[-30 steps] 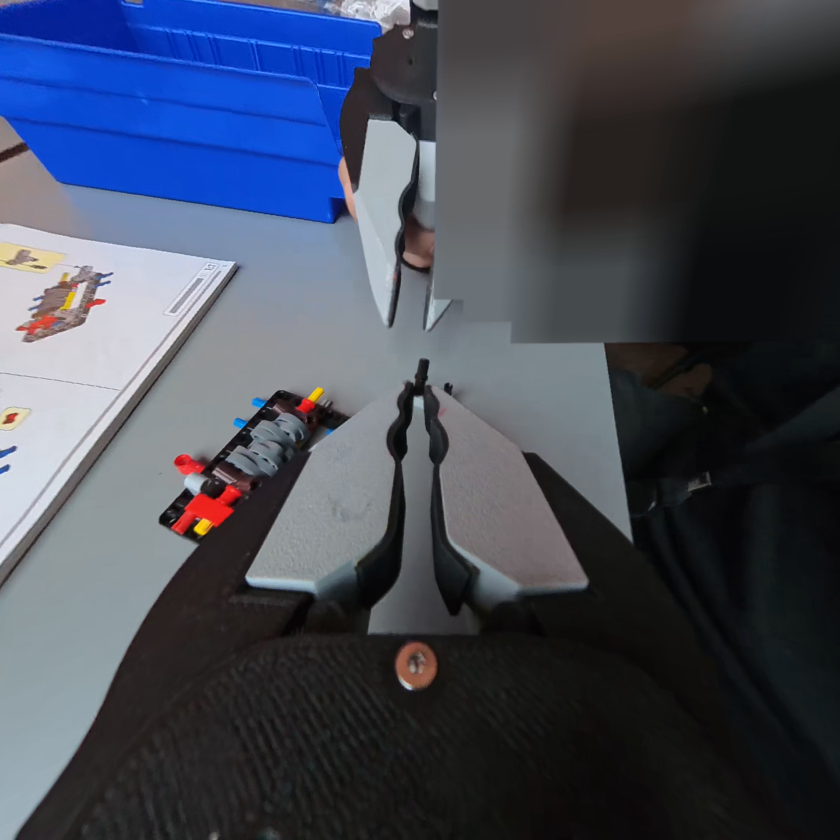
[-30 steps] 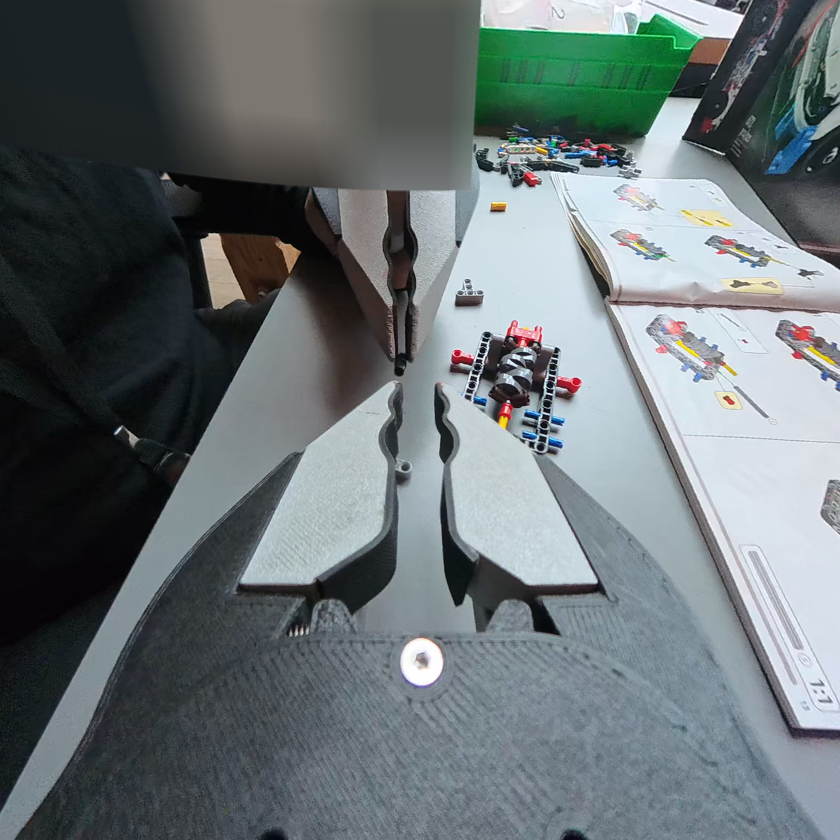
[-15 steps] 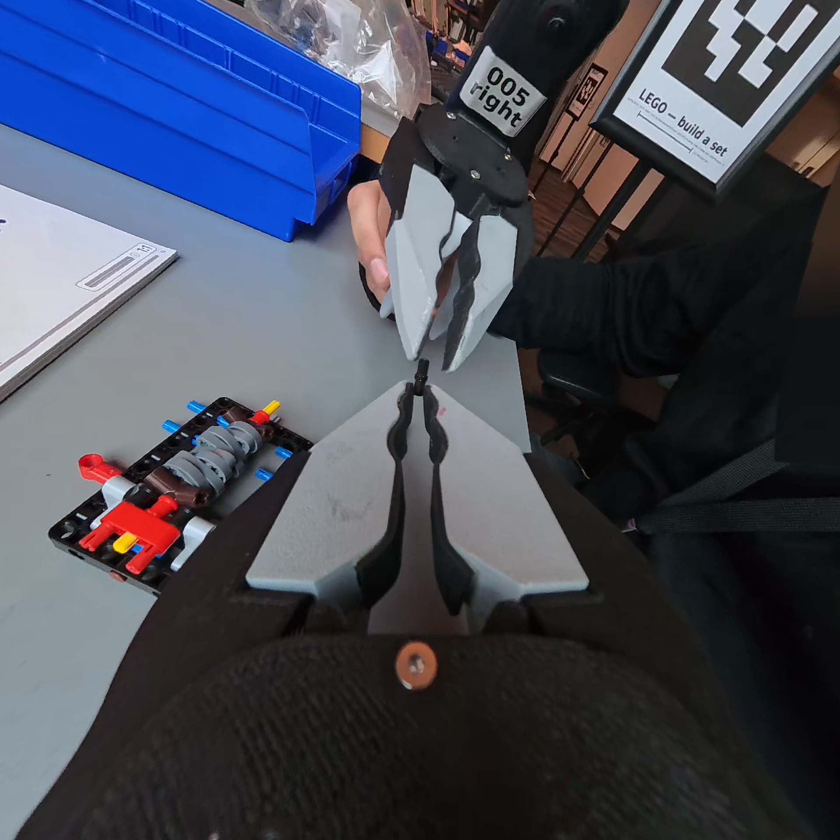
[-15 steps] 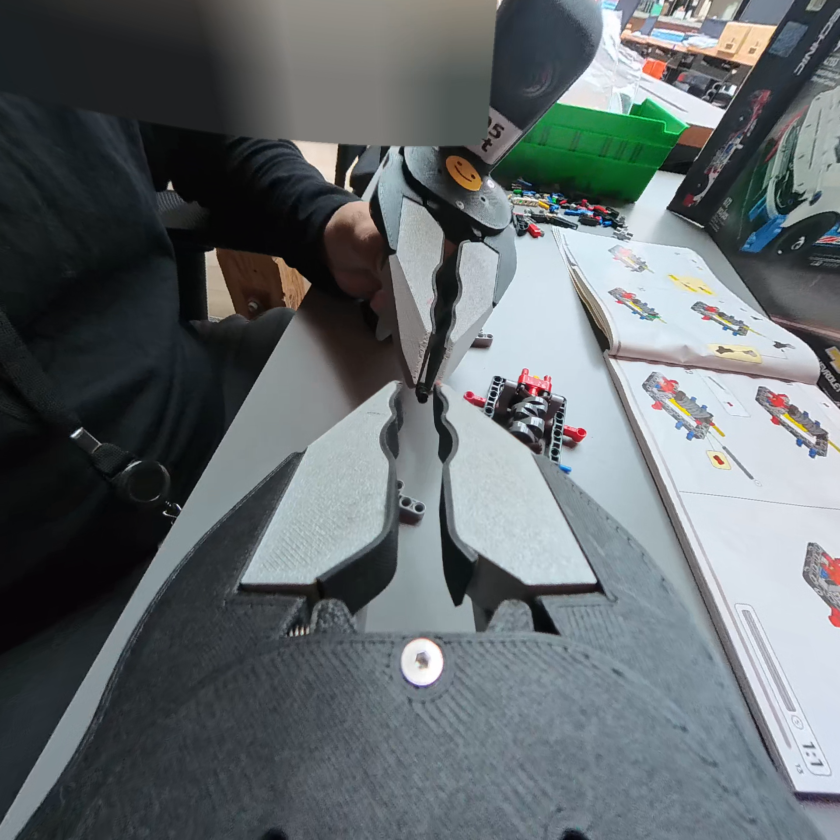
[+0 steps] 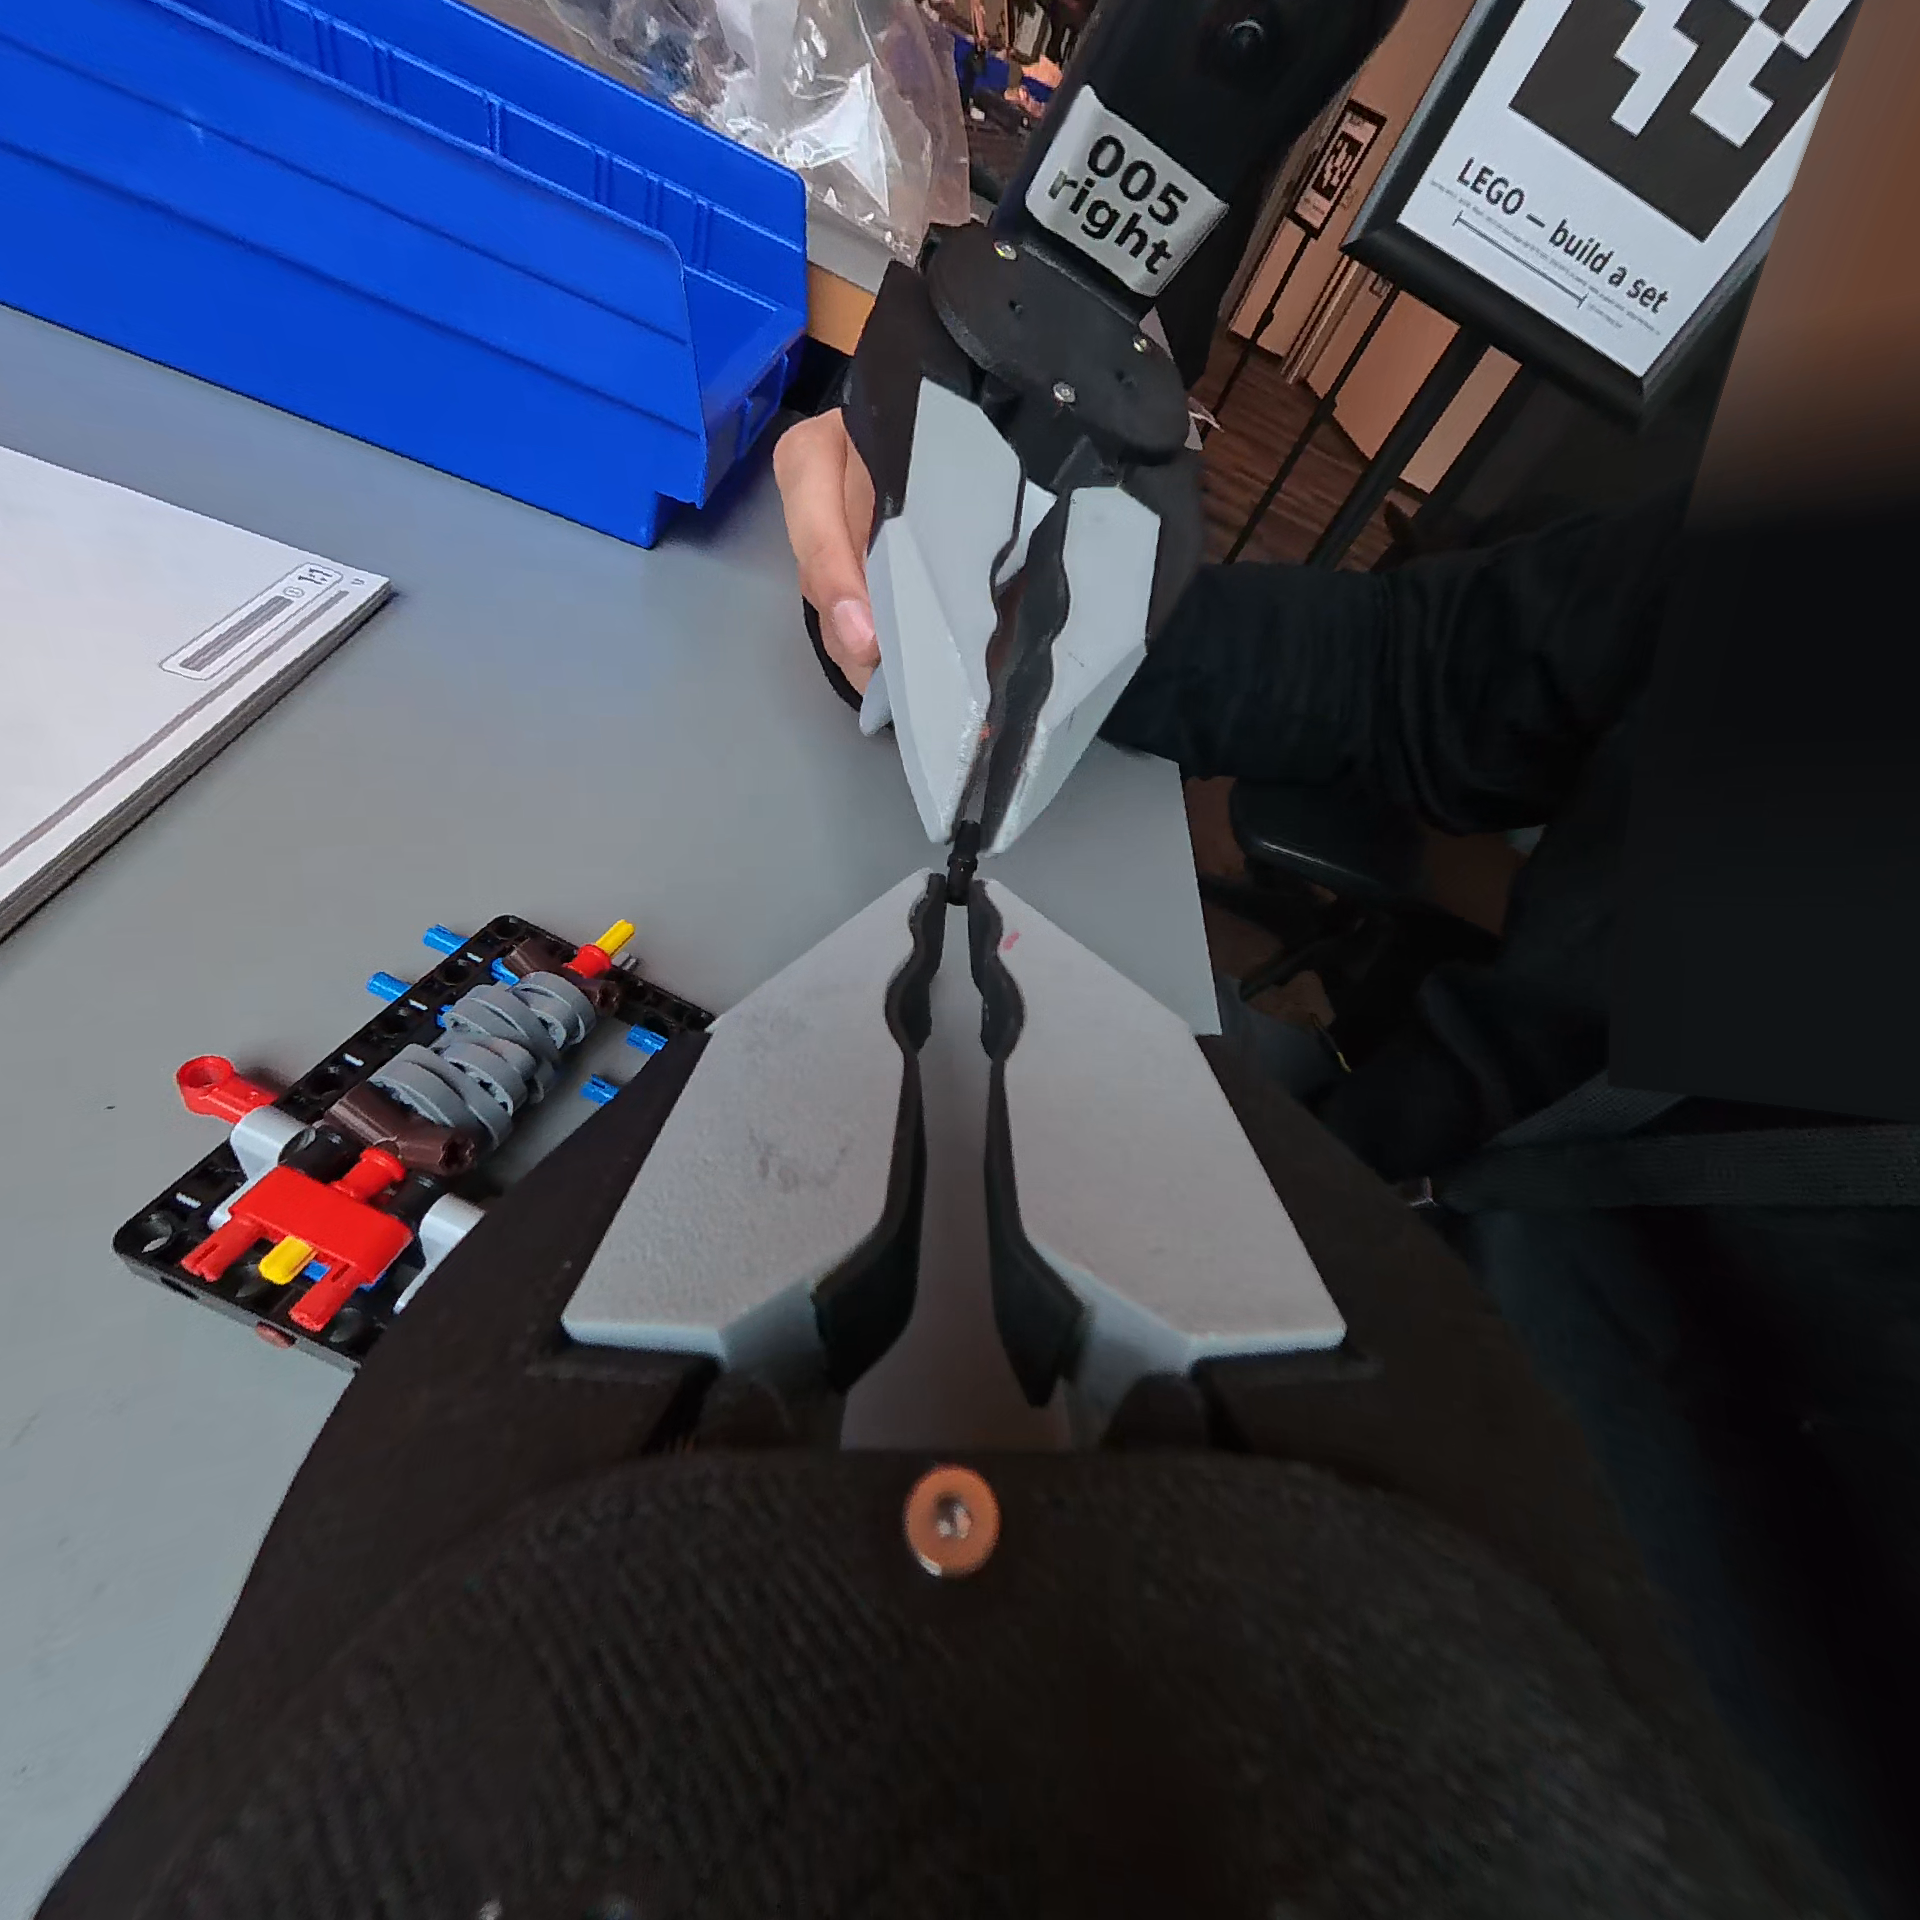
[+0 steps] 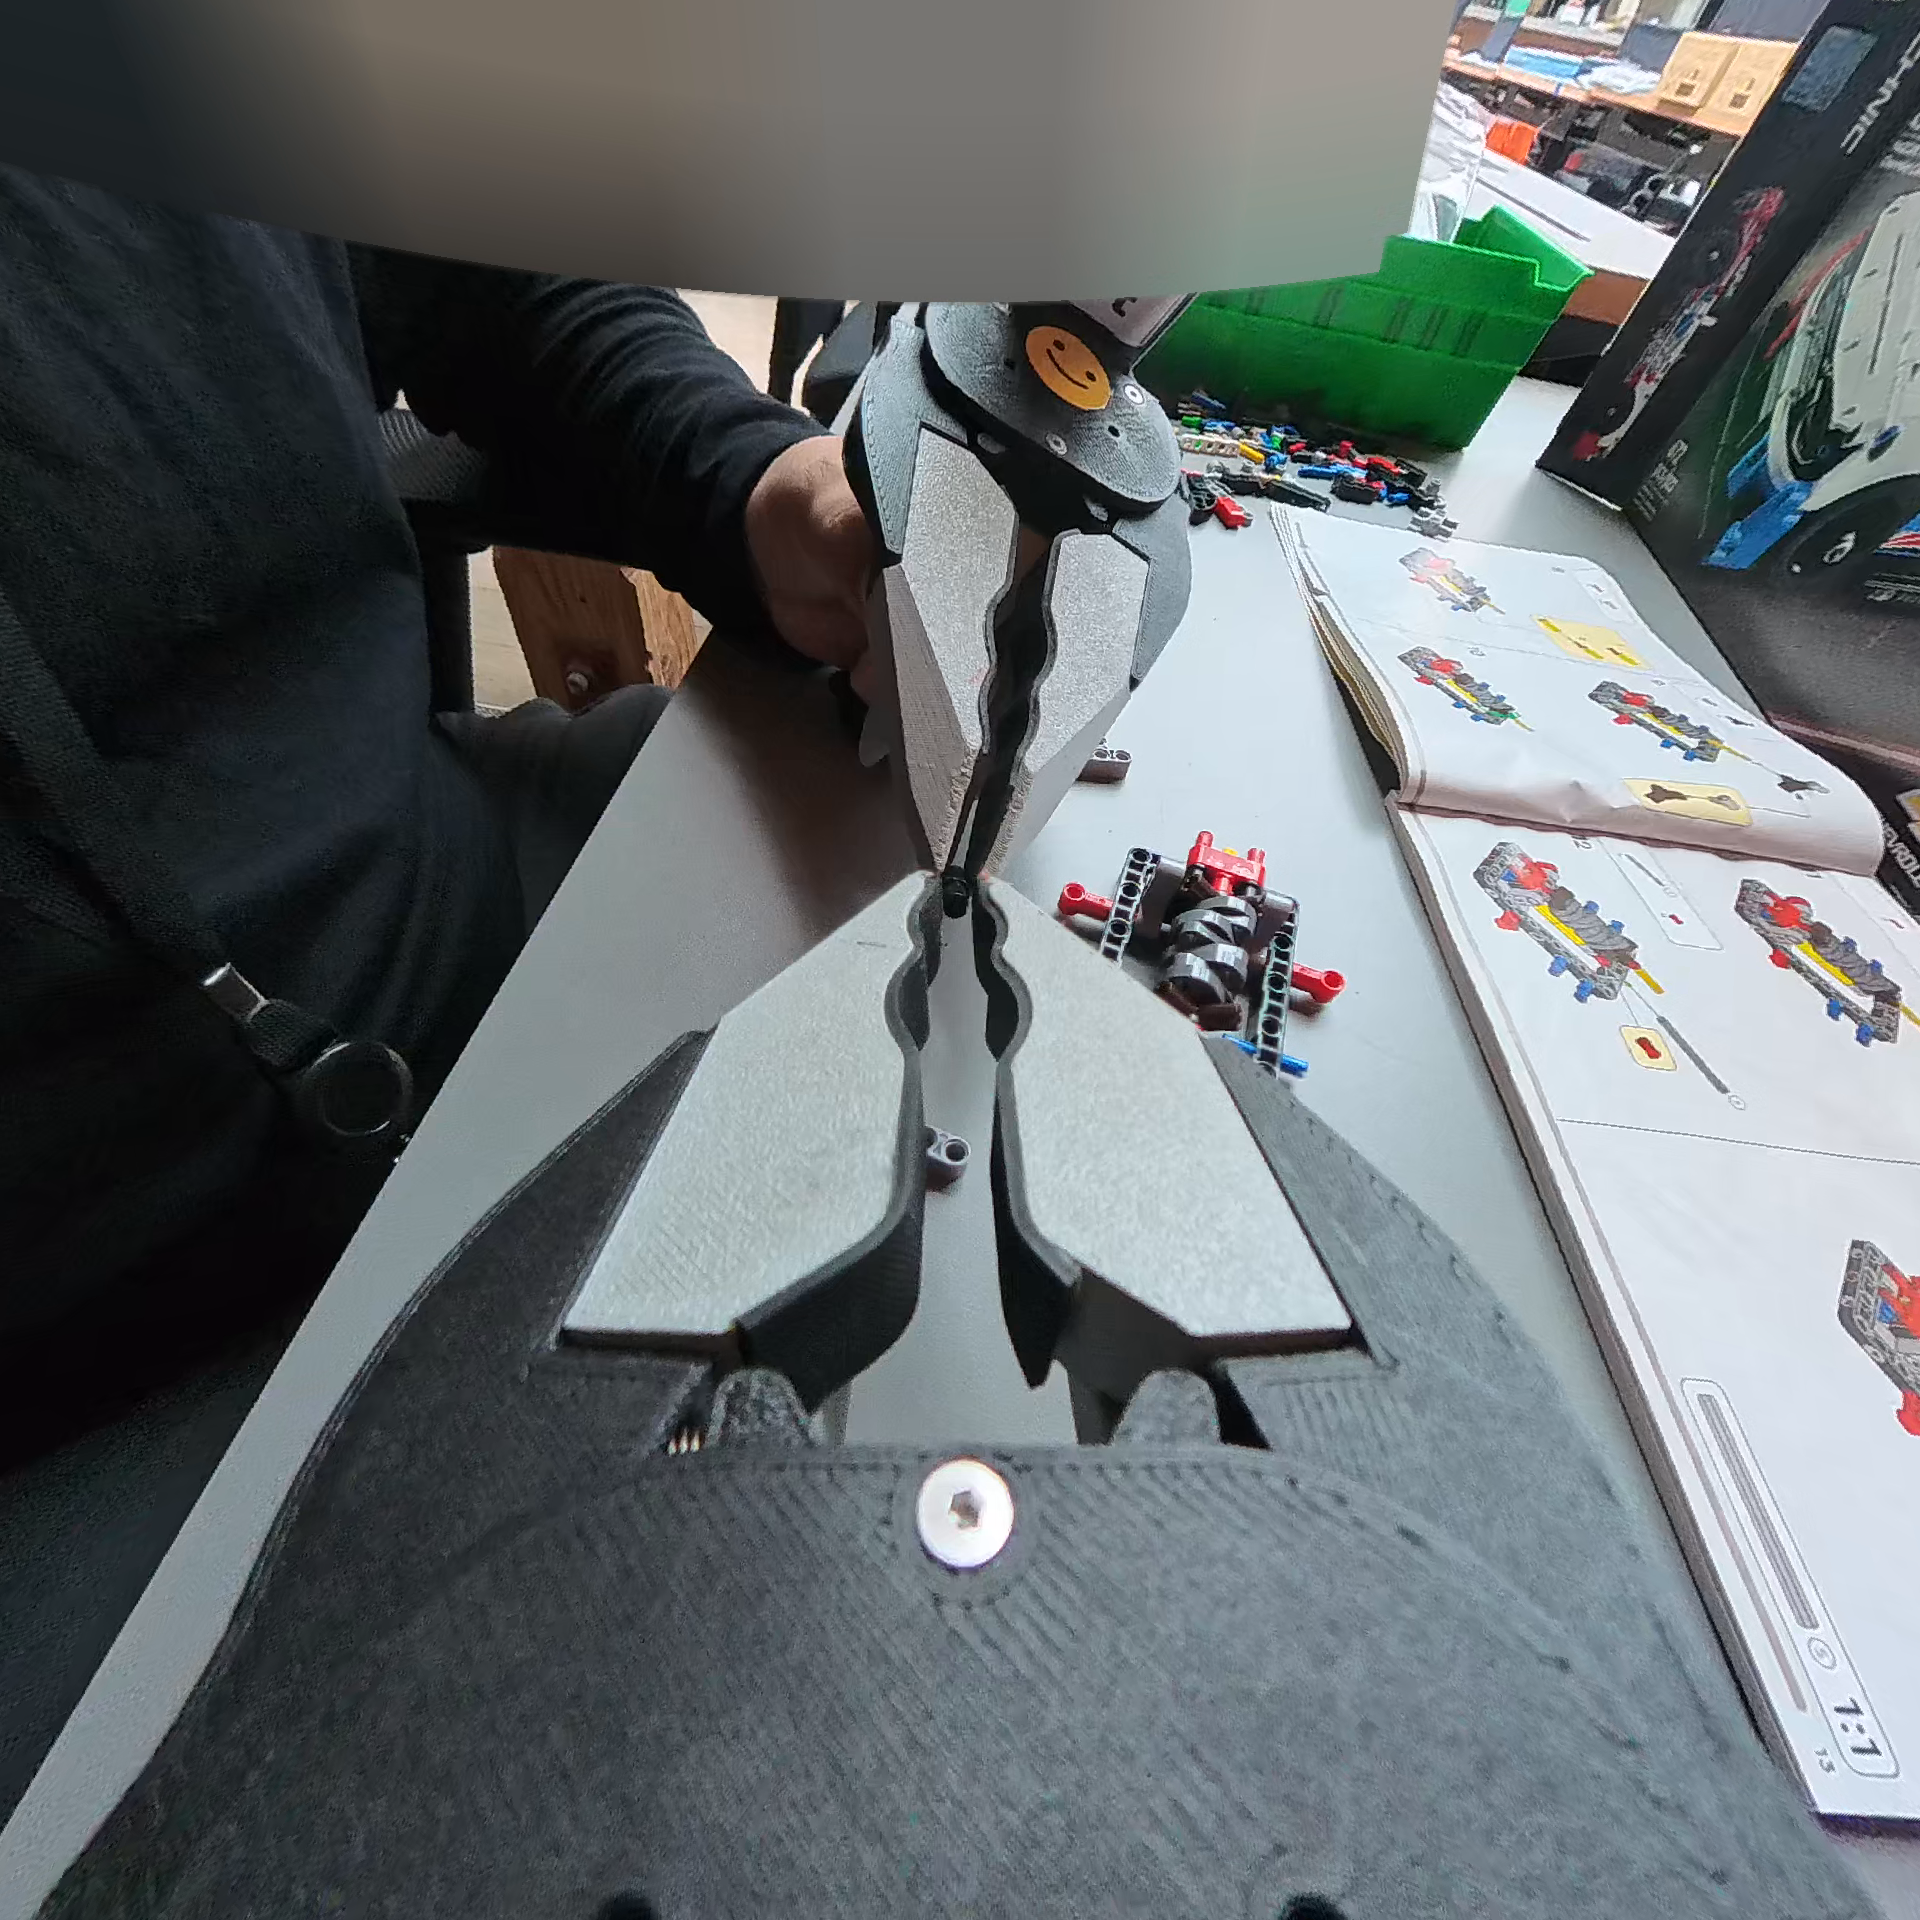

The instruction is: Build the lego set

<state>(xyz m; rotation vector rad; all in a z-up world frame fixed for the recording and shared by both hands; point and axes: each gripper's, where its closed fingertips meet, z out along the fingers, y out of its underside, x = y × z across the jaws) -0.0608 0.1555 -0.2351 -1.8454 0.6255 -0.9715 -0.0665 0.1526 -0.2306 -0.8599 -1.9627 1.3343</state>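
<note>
Black pin [image 5: 962,871] at frame centre, clamped in left gripper [image 5: 954,902] jaws. Right gripper [image 5: 968,826] has closed in from above since a second ago; its tips now meet the pin, jaws nearly together around it, so a handover looks underway. Engine frame [image 5: 416,1132] lies lower left on table [image 5: 582,748].

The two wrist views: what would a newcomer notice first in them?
First, the left gripper and the right gripper meeting tip to tip above the table edge, a small black pin between them. Next, the half-built lego frame lying left of them, beside the open instruction booklet.
</note>
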